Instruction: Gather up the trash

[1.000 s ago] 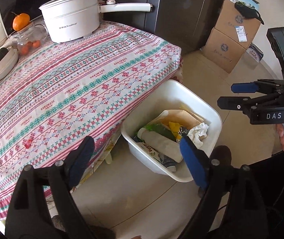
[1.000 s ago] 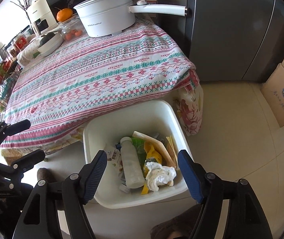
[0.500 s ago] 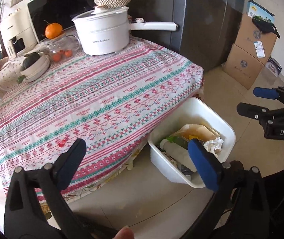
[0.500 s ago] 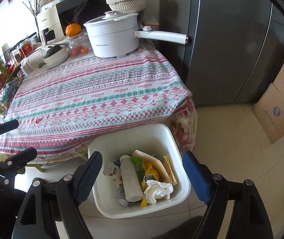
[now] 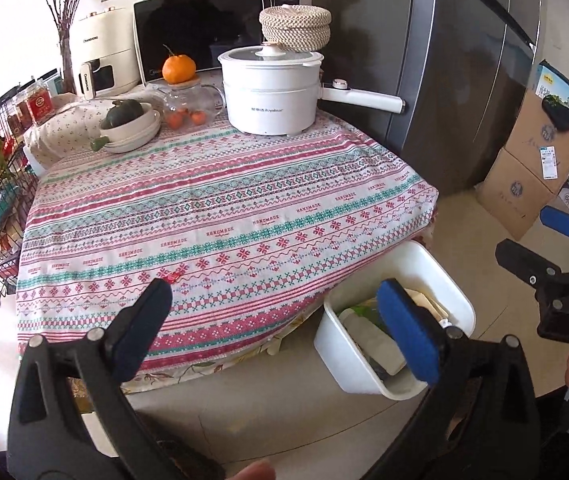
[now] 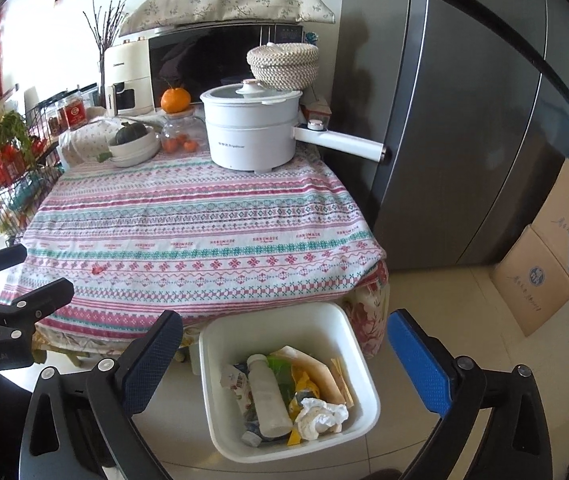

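— Where is the trash kept?
— It is gathered in the white bin [image 6: 358, 394] on the floor, just beside the tabletop's near right corner: a bottle [image 6: 267, 396], a crumpled tissue [image 6: 320, 416] and wrappers (which kinds cannot be told).
— And the jaws?
— The left gripper [image 5: 280, 328] is spread wide and nothing is held. The right gripper [image 6: 288, 368] is seen opening, with nothing pinched.

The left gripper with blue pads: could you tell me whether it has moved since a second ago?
Yes. The left gripper has risen and pulled back from the white plastic bin, which now sits lower right in its view, with more striped tablecloth showing.
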Action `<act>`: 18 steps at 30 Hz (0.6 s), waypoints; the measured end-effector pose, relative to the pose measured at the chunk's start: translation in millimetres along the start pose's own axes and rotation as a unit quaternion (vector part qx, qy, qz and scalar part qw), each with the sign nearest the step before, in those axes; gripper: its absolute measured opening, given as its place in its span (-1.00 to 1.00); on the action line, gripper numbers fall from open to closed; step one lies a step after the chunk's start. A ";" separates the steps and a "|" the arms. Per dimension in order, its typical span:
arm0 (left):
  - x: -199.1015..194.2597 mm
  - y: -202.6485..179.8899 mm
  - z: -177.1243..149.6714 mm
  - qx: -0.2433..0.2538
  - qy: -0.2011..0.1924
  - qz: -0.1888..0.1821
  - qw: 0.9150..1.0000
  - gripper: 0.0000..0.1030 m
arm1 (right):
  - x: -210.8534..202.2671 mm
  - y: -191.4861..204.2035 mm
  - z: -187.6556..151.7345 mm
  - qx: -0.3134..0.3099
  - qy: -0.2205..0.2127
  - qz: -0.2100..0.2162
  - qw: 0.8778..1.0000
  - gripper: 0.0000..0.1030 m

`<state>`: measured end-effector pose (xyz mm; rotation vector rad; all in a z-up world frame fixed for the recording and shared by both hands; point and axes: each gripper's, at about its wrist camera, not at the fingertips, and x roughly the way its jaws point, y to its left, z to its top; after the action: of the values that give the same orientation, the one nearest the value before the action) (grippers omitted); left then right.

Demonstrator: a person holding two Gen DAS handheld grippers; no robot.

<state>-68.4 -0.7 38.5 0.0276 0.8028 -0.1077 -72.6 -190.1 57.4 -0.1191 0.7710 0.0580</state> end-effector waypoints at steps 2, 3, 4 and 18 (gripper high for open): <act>-2.9 0.1 -0.4 -0.001 -0.007 -0.001 1.000 0.98 | -3.3 2.4 1.6 0.000 -0.009 0.001 1.000 1.00; -3.9 0.2 -0.5 0.000 -0.011 0.000 1.000 0.98 | -4.5 3.3 2.4 0.000 -0.013 0.002 1.000 1.00; -4.5 -0.1 -0.5 0.001 -0.015 0.003 1.000 0.98 | -5.5 4.1 3.1 0.000 -0.017 0.003 1.000 1.00; -5.7 -3.4 -1.1 0.003 -0.021 0.002 1.000 0.98 | -1.8 2.0 2.0 0.004 -0.015 -0.002 1.000 1.00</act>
<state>-73.4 -3.5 41.9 0.0320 0.7600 -0.1067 -72.7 -187.9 59.9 -0.1113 0.7401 0.0523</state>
